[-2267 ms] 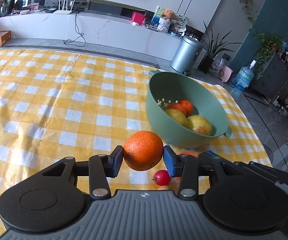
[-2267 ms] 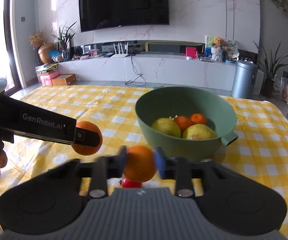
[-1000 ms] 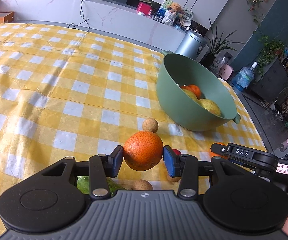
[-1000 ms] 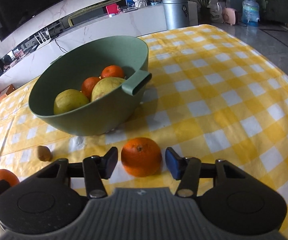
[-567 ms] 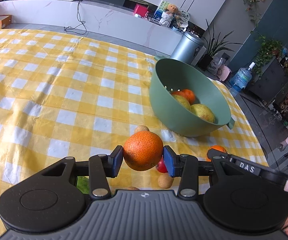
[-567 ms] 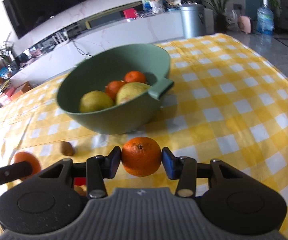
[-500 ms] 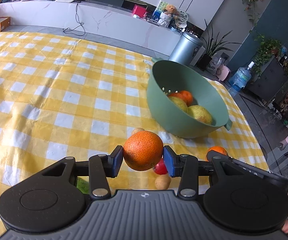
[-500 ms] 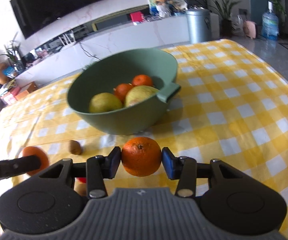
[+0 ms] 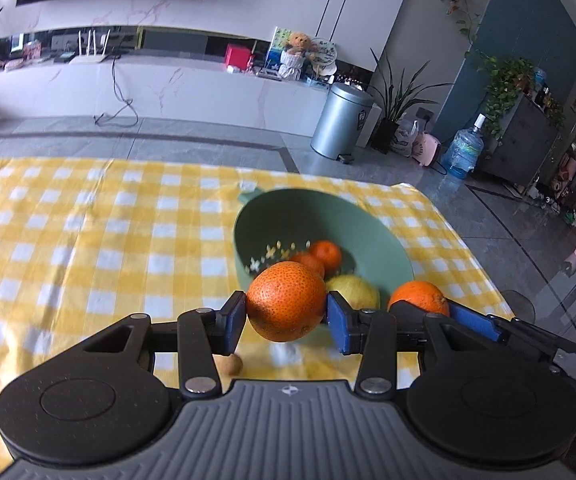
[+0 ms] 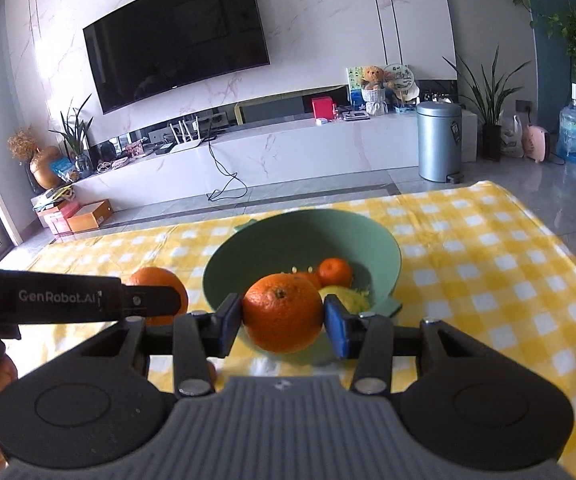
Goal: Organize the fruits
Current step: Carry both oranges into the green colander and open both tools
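Left gripper clamped on round orange mandarin; right gripper clamped on second orange; above green plastic colander bowl.

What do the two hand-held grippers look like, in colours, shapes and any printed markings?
The left gripper and the right gripper look alike: a matte black frame, two round black discs, a ribbed grey plate with a small emblem, silver rivets and blue pads on the jaws. In the right wrist view the left gripper's black side bar reads "GenRobot.AI" in white.
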